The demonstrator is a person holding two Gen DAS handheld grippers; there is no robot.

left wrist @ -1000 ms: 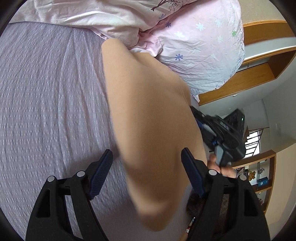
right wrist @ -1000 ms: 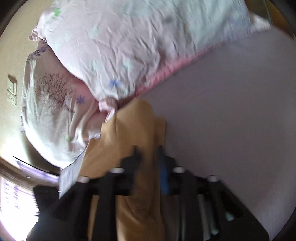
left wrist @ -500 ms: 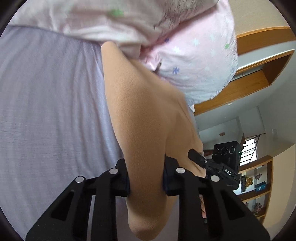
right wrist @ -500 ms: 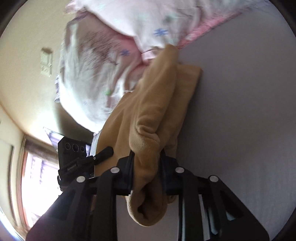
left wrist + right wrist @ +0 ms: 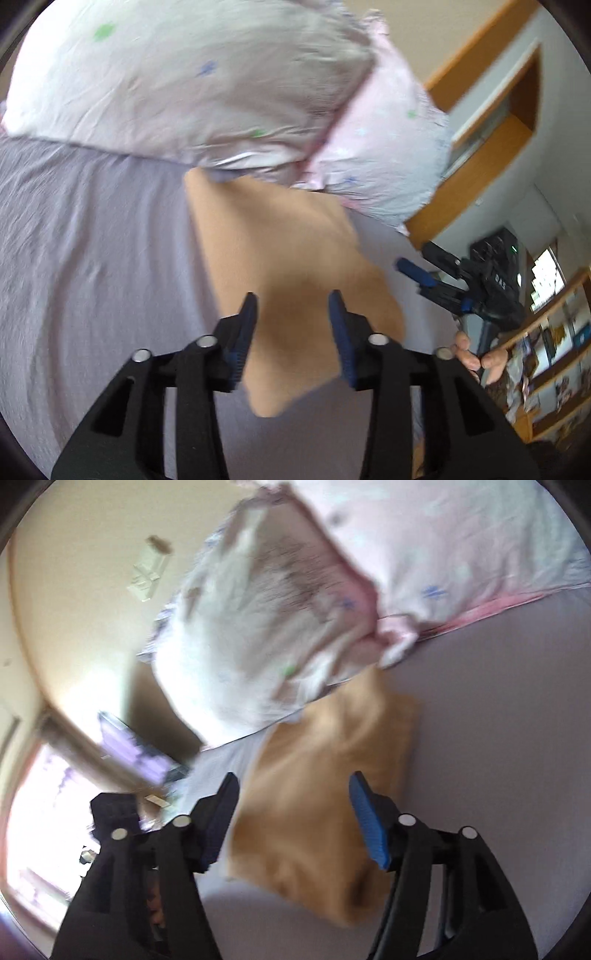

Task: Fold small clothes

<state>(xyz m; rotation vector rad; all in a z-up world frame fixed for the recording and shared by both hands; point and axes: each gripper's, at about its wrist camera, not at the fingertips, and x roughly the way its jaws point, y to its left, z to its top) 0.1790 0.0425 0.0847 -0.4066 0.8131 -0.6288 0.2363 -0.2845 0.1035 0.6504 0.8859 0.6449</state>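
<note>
A tan fleece garment [image 5: 280, 258] lies folded on the lilac bedsheet [image 5: 92, 258], its far edge touching the pink pillows. My left gripper [image 5: 293, 310] is open just above its near part, holding nothing. In the right wrist view the same garment [image 5: 332, 775] lies between and beyond the open fingers of my right gripper [image 5: 293, 794], which holds nothing. The right gripper also shows in the left wrist view [image 5: 424, 275], to the right of the garment, open. Both views are blurred by motion.
Two pink floral pillows [image 5: 221, 81] lie at the head of the bed, also in the right wrist view [image 5: 443, 546]. A wooden headboard and shelf [image 5: 491, 122] stand to the right. A window [image 5: 40, 812] is bright at the left.
Both grippers were shut on the tan garment half a second ago and have opened and let it go. The garment now lies on the sheet, and both grippers have drawn back.
</note>
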